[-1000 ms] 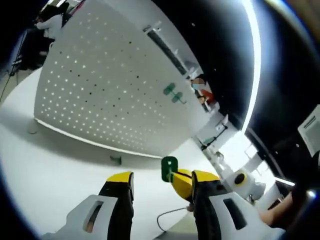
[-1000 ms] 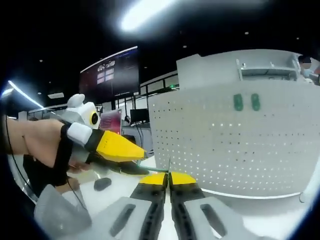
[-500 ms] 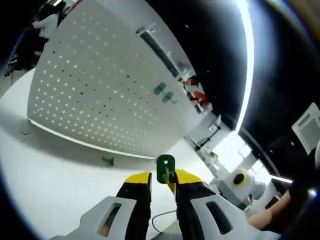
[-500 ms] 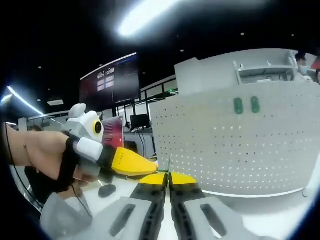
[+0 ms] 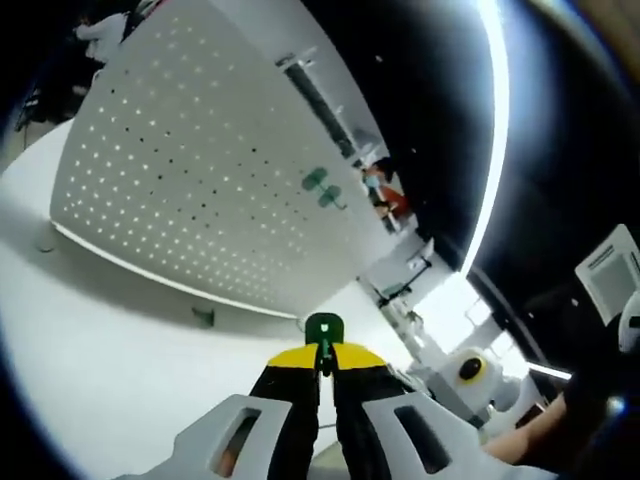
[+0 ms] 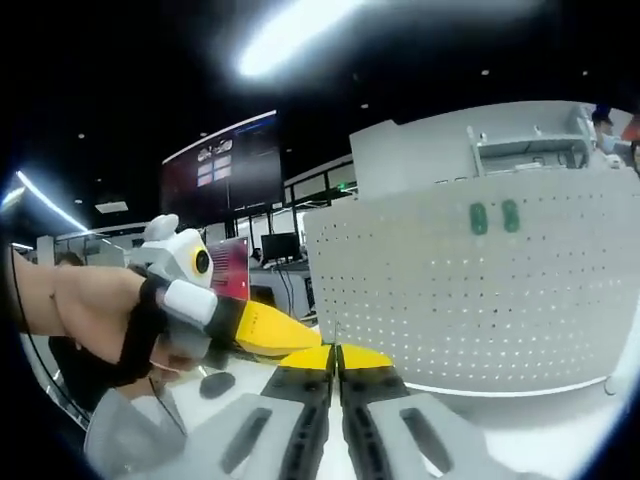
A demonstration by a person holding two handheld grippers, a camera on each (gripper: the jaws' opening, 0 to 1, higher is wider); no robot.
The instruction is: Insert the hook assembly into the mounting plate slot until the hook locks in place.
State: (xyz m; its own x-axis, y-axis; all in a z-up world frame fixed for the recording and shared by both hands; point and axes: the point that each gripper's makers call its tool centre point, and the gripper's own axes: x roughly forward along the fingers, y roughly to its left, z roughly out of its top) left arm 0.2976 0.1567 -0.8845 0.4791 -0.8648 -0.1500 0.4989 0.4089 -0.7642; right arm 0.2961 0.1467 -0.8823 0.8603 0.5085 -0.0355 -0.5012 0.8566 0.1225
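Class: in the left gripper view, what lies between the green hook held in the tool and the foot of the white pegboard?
Only bare white tabletop lies between the green hook and the pegboard; a small green piece sits off to the side.

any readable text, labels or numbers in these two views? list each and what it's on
None readable.
Dark wall screen: pale tiles at its upper left, too blurred to read.
White sign at the right edge of the left gripper view: grey lines, too small to read.
Pegboard and green hook: no markings visible.

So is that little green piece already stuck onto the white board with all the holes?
No, the green piece sits between the left hand-held gripper tips, apart from the white board.
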